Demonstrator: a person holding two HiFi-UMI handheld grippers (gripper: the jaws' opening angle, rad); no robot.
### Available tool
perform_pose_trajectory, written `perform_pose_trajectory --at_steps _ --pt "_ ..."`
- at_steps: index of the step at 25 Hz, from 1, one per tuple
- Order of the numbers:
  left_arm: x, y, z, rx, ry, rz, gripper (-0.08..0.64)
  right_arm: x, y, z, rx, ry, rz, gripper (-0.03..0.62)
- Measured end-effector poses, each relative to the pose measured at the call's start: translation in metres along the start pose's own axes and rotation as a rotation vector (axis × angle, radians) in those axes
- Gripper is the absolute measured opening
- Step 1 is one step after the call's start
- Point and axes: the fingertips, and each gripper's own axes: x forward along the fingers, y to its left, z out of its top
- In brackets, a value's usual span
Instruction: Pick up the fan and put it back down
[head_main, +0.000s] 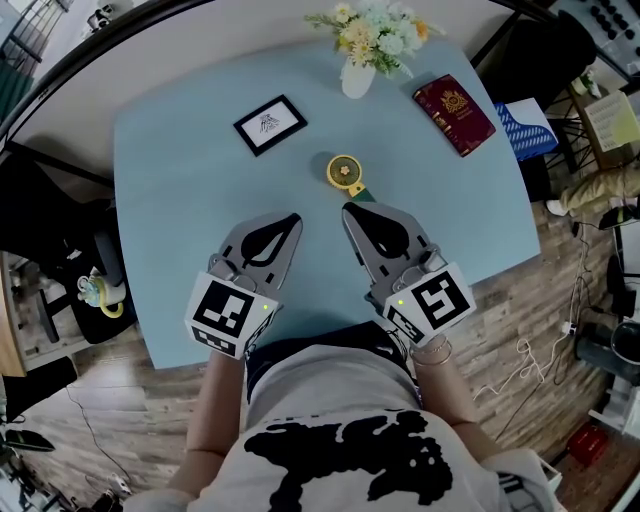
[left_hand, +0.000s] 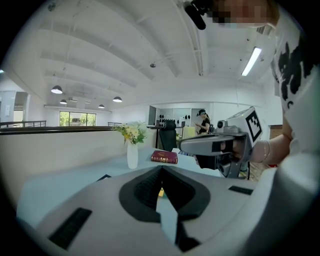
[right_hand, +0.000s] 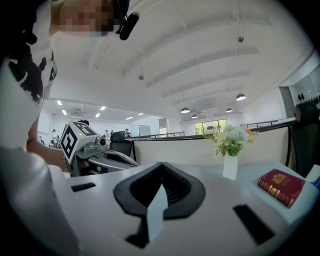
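the fan (head_main: 343, 172) lies at the middle of the desk (head_main: 180, 200), just past the right claw (head_main: 351, 210), which is clenched empty like the left claw (head_main: 293, 219); pickup likely needs the right claw opened and eased forward.

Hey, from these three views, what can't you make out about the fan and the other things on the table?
Fan: in the head view its green handle end meets the right gripper at its tip; touching or not, unclear.
Fan: right gripper view, hidden behind that gripper's own body; left gripper view, only a yellow sliver between the jaws.
Framed card and red book: head view, print too small to read.
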Motion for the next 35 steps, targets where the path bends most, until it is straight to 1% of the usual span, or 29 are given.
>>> perform_pose_trajectory --at_steps 5,11,14,21,24,35 --pt "-0.001 -0.003 -0.006 -0.021 0.0 -0.012 0.011 0.0 0.004 -0.012 0.004 0.033 0.001 0.003" --pt "0.001 -0.005 -0.015 -0.024 0.028 -0.022 0.011 -0.001 0.009 -0.025 0.014 0.059 0.006 0.003" --pt "0.002 -0.003 -0.018 -0.029 0.037 -0.014 0.011 0.0 0.011 -0.028 0.017 0.067 0.012 0.003" --pt "0.003 -0.005 -0.032 -0.062 0.07 -0.03 0.011 0.001 0.01 -0.033 0.036 0.072 0.008 0.003" --pt "0.004 -0.008 -0.035 -0.069 0.07 -0.039 0.011 0.001 0.01 -0.037 0.04 0.078 0.016 0.003" --pt "0.004 -0.008 -0.04 -0.053 0.092 -0.041 0.011 -0.001 0.014 -0.041 0.03 0.087 0.024 0.003"
